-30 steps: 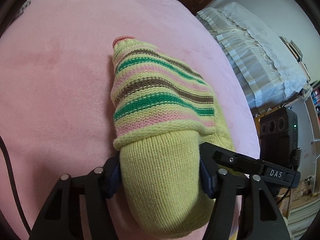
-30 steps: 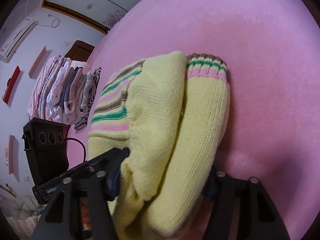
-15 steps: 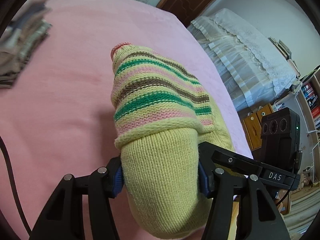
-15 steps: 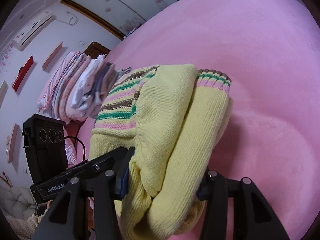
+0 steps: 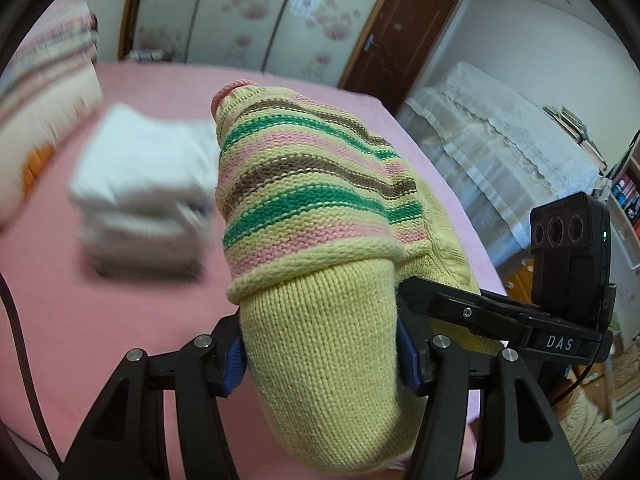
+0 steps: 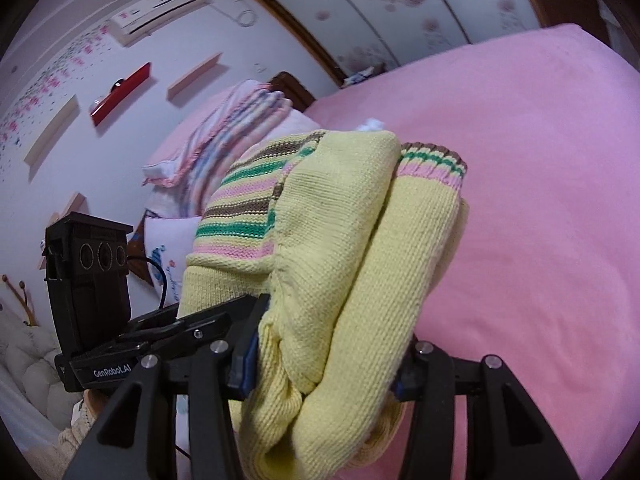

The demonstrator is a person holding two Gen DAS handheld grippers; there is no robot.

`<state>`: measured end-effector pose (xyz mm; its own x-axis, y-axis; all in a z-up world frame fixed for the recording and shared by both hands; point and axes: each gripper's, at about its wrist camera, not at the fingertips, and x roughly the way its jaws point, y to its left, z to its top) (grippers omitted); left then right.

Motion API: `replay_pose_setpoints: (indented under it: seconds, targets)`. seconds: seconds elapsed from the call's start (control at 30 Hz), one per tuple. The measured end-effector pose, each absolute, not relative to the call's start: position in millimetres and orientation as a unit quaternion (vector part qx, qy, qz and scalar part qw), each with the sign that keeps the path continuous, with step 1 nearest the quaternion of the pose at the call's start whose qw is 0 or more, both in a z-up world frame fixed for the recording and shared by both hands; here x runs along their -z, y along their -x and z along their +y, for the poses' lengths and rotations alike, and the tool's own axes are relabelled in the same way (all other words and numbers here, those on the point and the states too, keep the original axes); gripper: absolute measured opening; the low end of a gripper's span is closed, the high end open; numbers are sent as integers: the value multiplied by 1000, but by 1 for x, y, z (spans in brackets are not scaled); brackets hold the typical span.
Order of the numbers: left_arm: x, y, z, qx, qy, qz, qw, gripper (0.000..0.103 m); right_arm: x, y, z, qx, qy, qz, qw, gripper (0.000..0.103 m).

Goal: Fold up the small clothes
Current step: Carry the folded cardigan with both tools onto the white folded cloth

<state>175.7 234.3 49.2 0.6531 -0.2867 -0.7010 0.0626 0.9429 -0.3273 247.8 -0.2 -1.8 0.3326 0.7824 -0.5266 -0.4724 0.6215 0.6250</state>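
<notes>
While both grippers clamp it, a folded yellow striped sweater hangs above a pink bed. Left gripper and right gripper each pinch the knit. White folded clothes lie blurred behind.

It was a home bedroom: pink bed, wardrobe doors at twelve o'clock, air conditioner.

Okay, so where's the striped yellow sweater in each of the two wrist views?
Left wrist: the sweater fills the centre, its plain yellow end clamped at the bottom and its stripes running up toward the pink collar.
Right wrist: the sweater sits centre-left, folded in layers, with a striped cuff at upper right.
Shared landmark: the pink bed lies beneath it in both views.
</notes>
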Motion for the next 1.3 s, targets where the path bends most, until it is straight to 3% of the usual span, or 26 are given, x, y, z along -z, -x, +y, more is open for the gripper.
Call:
replay_pose_setpoints:
  seconds: [0.2, 0.4, 0.83, 1.0, 1.17, 1.3]
  targets:
    - [-107, -221, 322, 62, 117, 377, 917, 59, -51, -303, 83, -409, -178, 392, 805, 48]
    - [-118, -288, 393, 41, 101, 374, 921, 60, -64, -369, 149, -401, -179, 381, 814, 48]
    - [-8, -436, 446, 26, 107, 445, 888, 63, 46, -481, 210, -340, -276, 437, 786, 48]
    - [32, -458, 464, 24, 113, 459, 881, 70, 75, -496, 223, -318, -291, 448, 783, 48]
    - [59, -466, 482, 12, 101, 452, 886, 87, 92, -501, 232, -306, -283, 455, 787, 48]
    - [67, -457, 495, 25, 119, 430, 894, 89, 94, -499, 233, -314, -276, 454, 787, 51]
